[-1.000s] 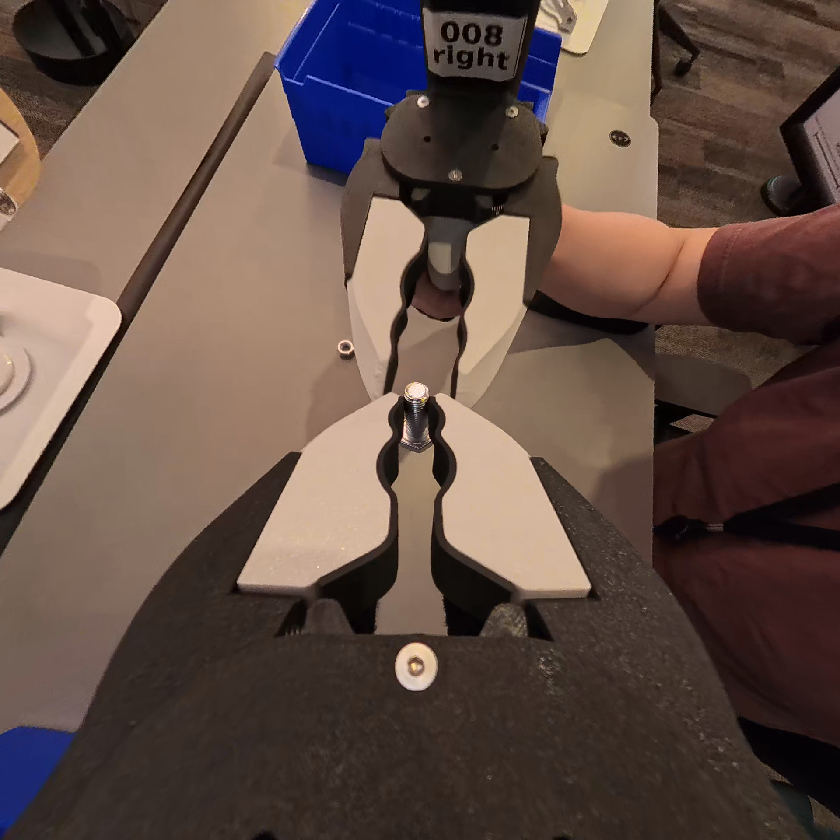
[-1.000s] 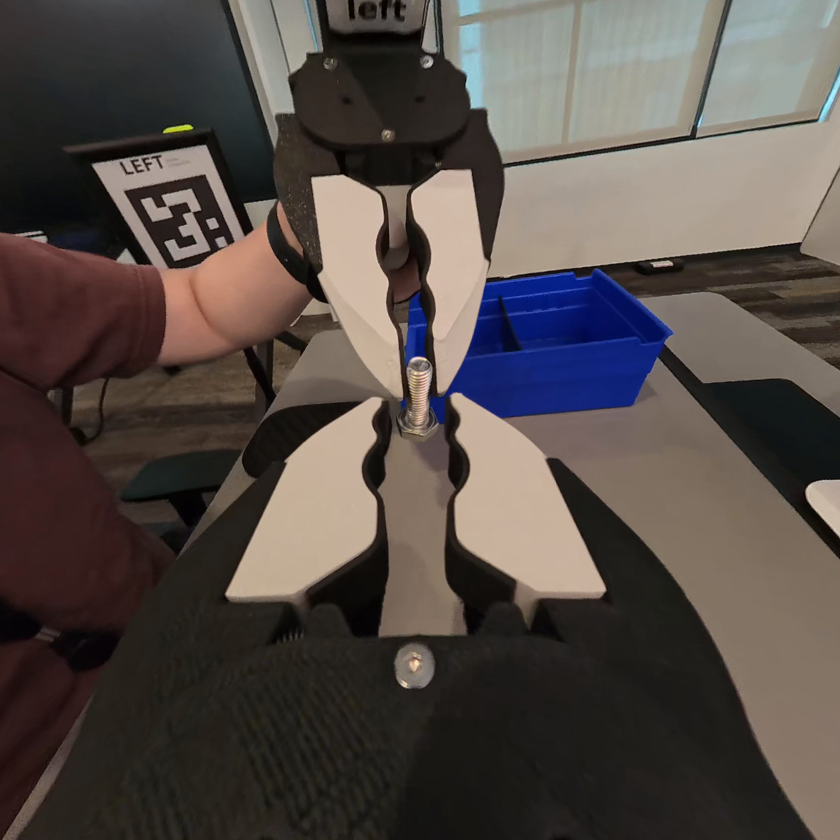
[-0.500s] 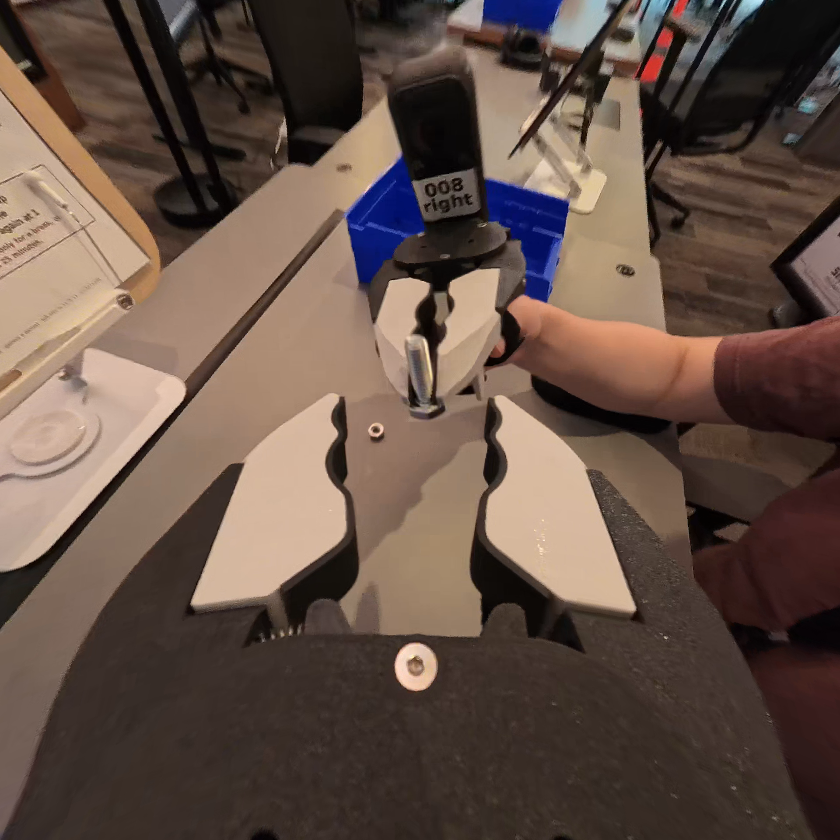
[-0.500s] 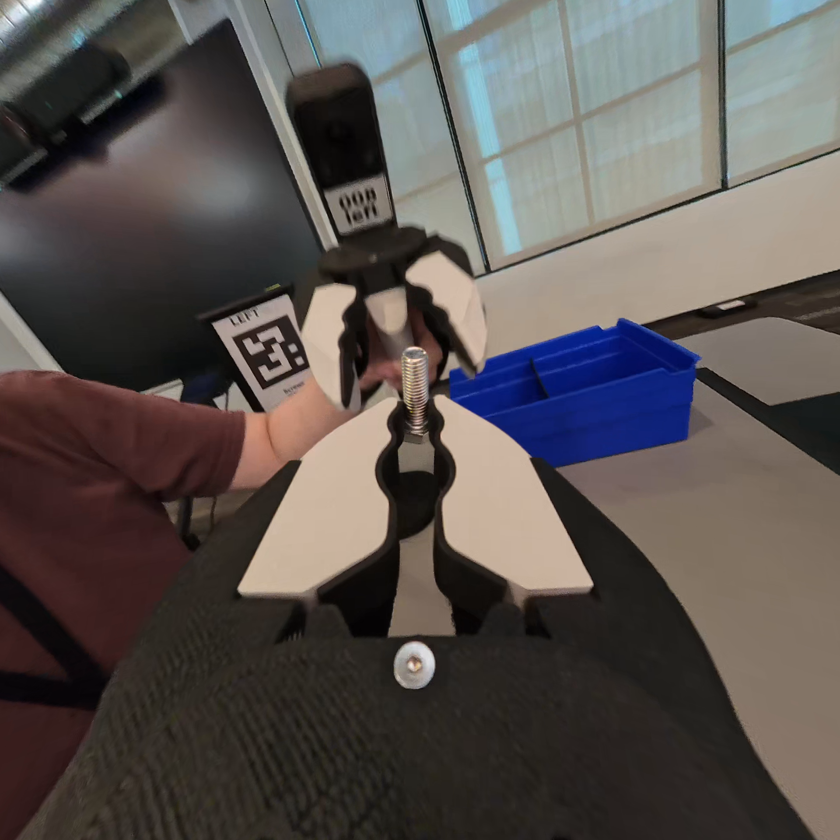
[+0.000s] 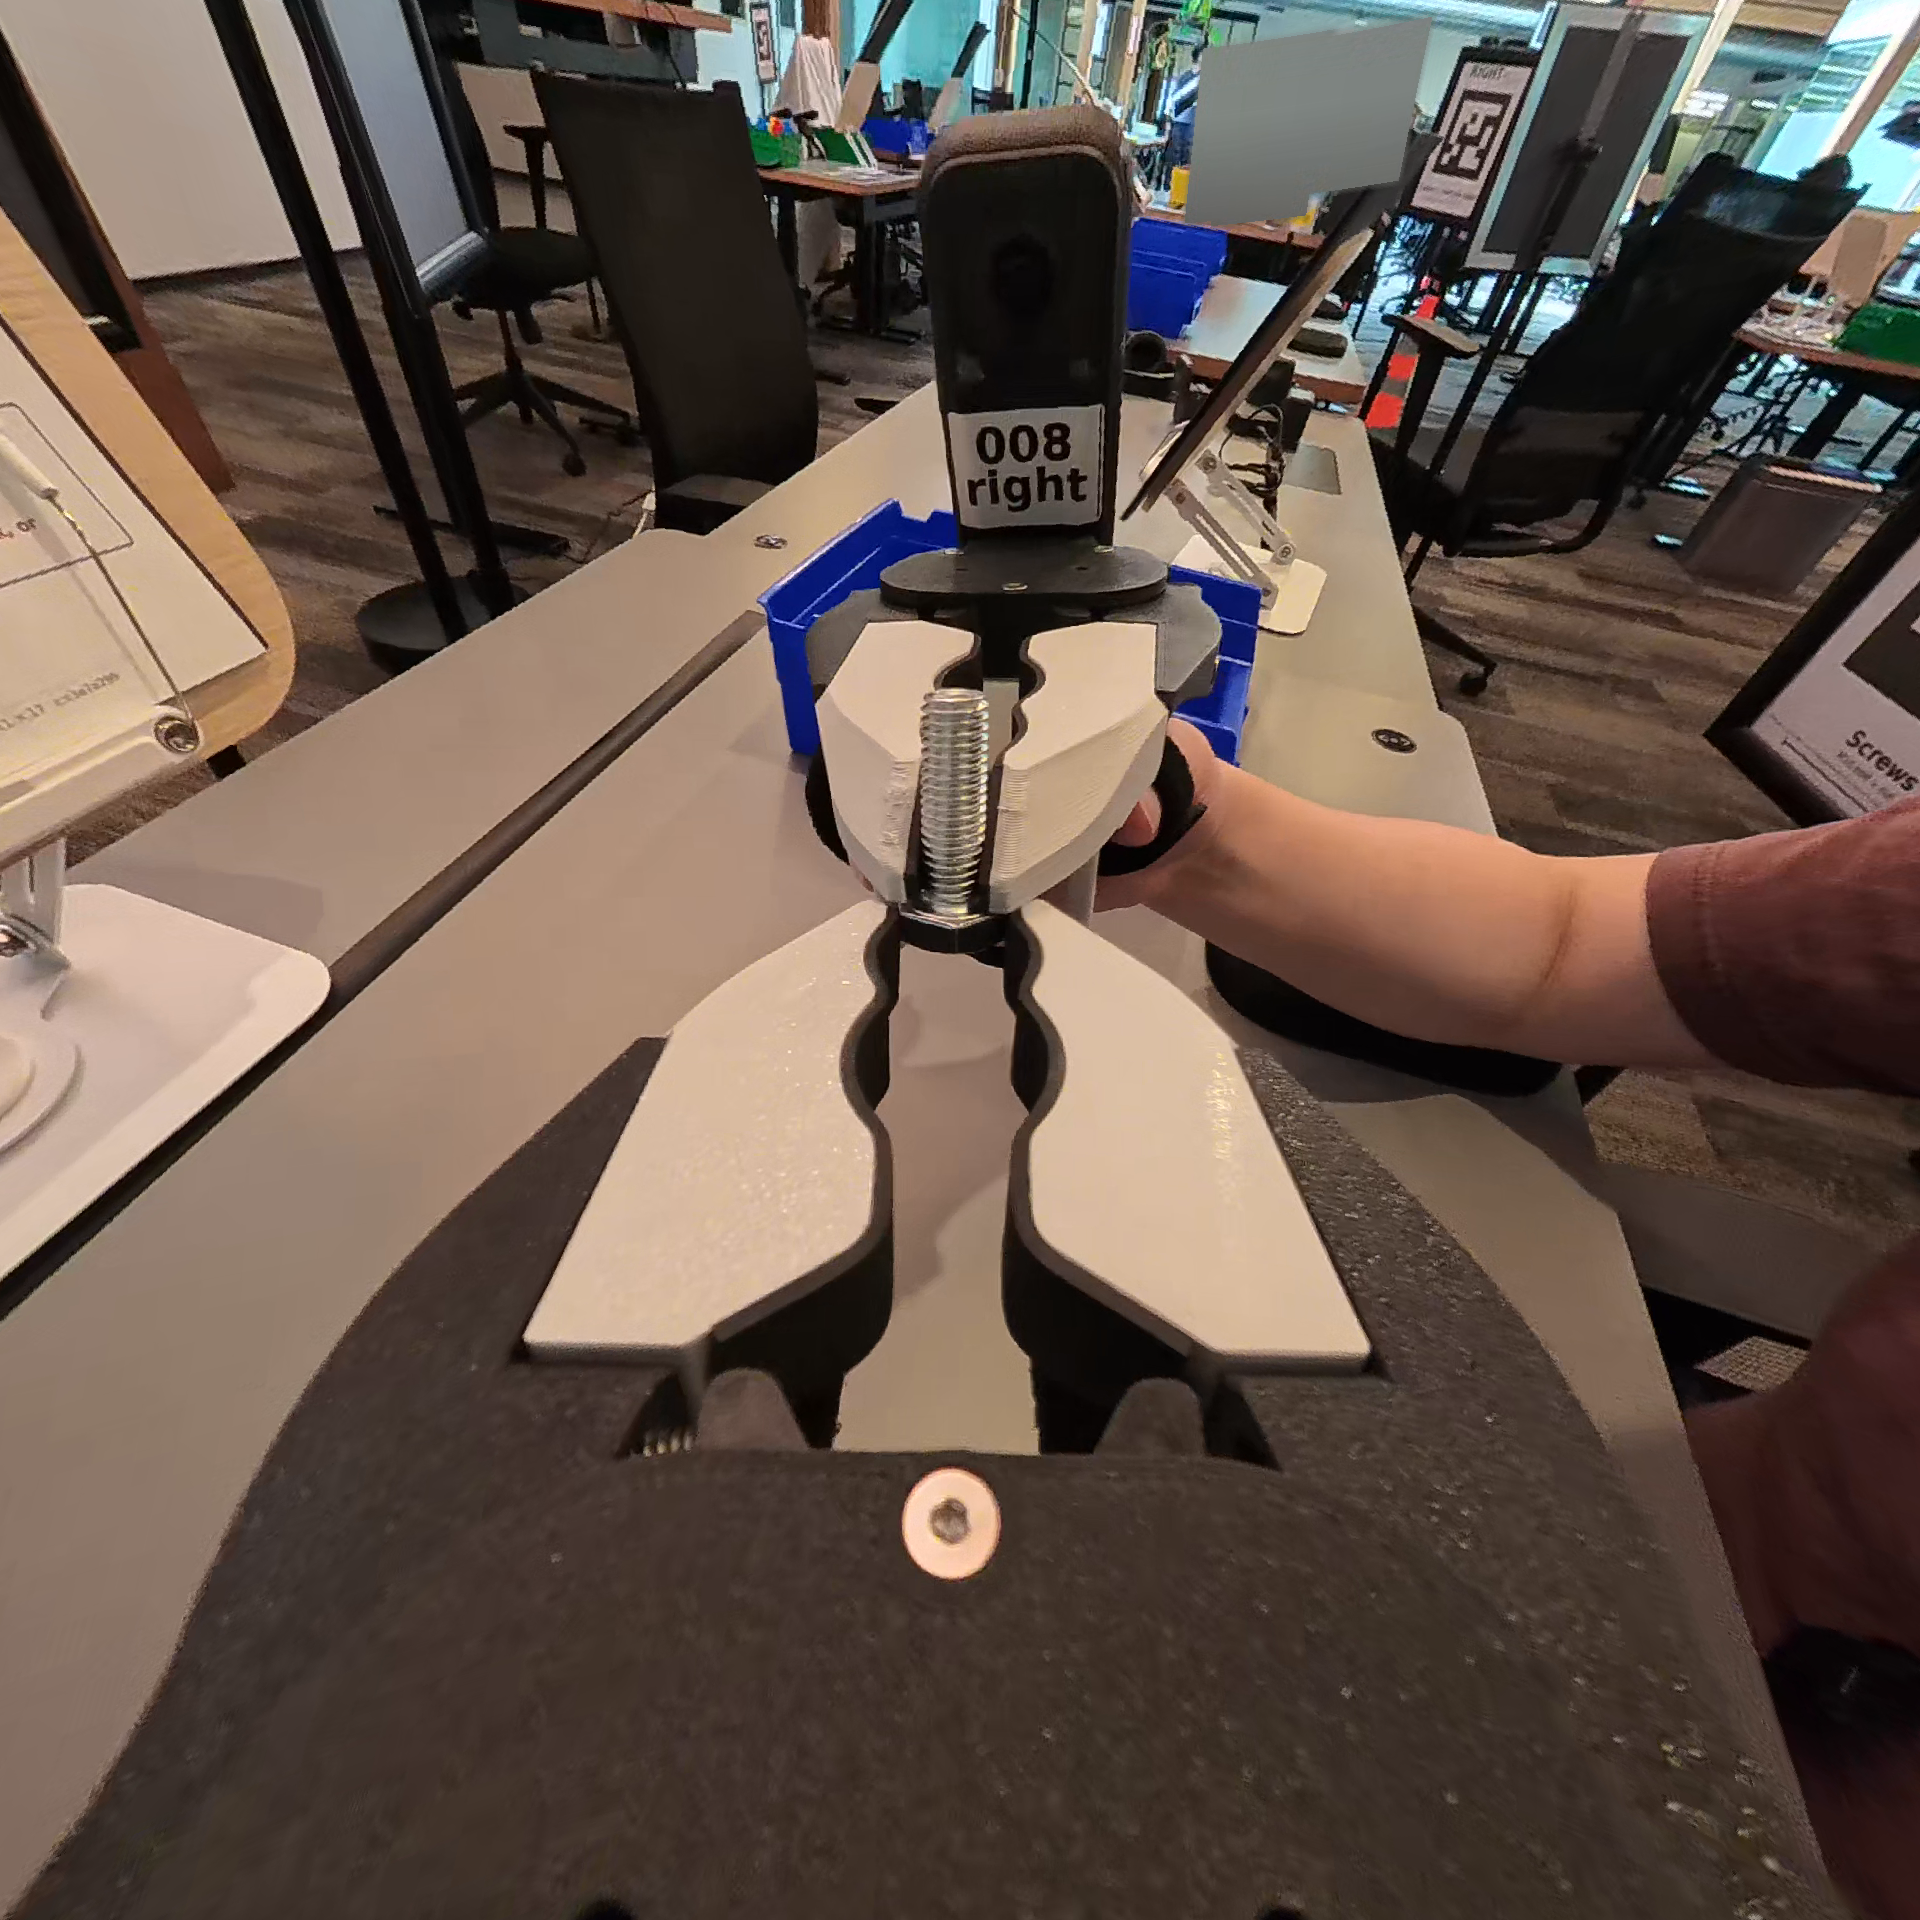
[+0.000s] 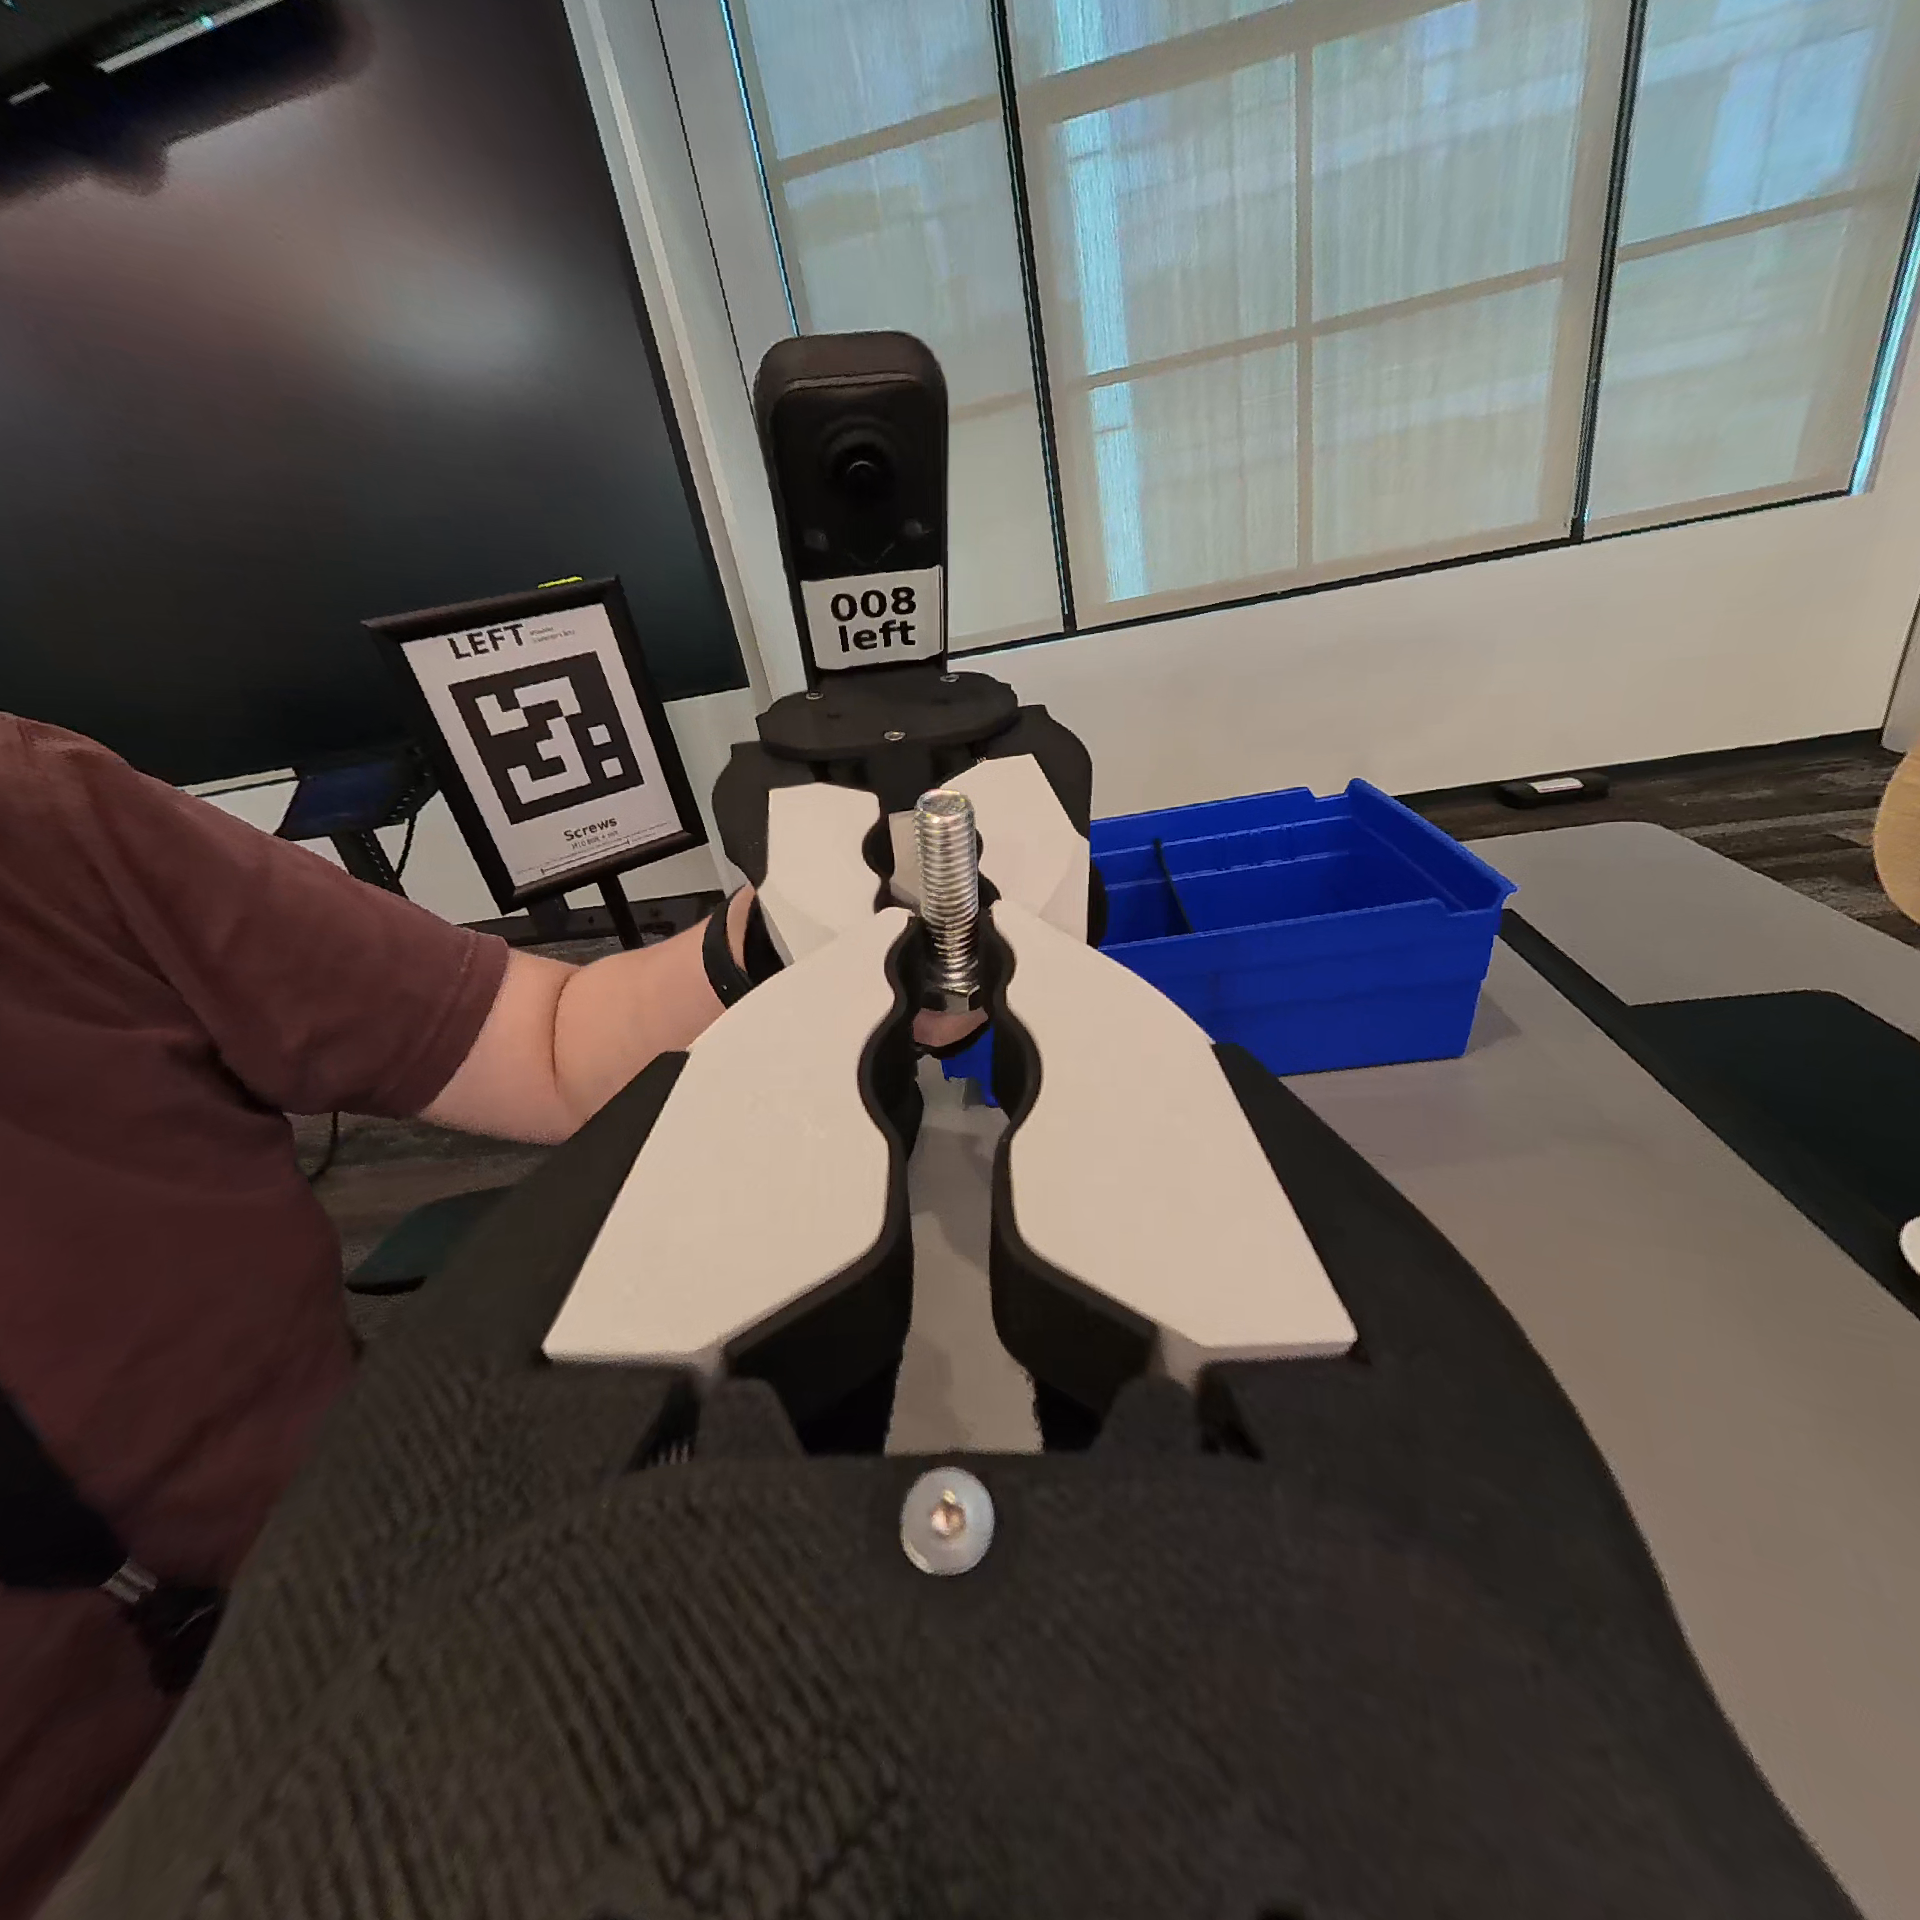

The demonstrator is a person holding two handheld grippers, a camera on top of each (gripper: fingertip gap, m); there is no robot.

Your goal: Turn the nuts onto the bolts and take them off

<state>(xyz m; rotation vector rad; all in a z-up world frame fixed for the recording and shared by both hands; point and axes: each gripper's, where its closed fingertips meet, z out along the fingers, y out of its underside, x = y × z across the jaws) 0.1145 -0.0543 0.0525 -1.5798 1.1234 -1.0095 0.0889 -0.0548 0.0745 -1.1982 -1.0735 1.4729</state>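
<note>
my left claw fills the lower middle of the left wrist view. its two white fingers have drawn in until the tips press either side of the hex head at the foot of the bolt, so it is pinching the head. the right claw, low centre in its own view, is clamped on the same bolt, with the lower threads seated in the notch at its fingertips and the head just under them.

count: one bolt, two claws, two fingers each, and both have hold of that one bolt. it hangs in mid-frame above the grey table. its long axis runs up and down the picture in both views, threaded end to the top, head to the bottom.

outward from there, one blue bin sits on the table behind the claws, right of centre in the right wrist view, where i can see its inner dividers. in the left wrist view the far claw covers most of it.

the left wrist view alone gives me the hand on the right claw's handle at centre right, a tilted tablet on a stand in the upper right, and office chairs and desks beyond. only the right wrist view shows the framed marker sign at left, the dark screen above it, and the windows across the top.
</note>
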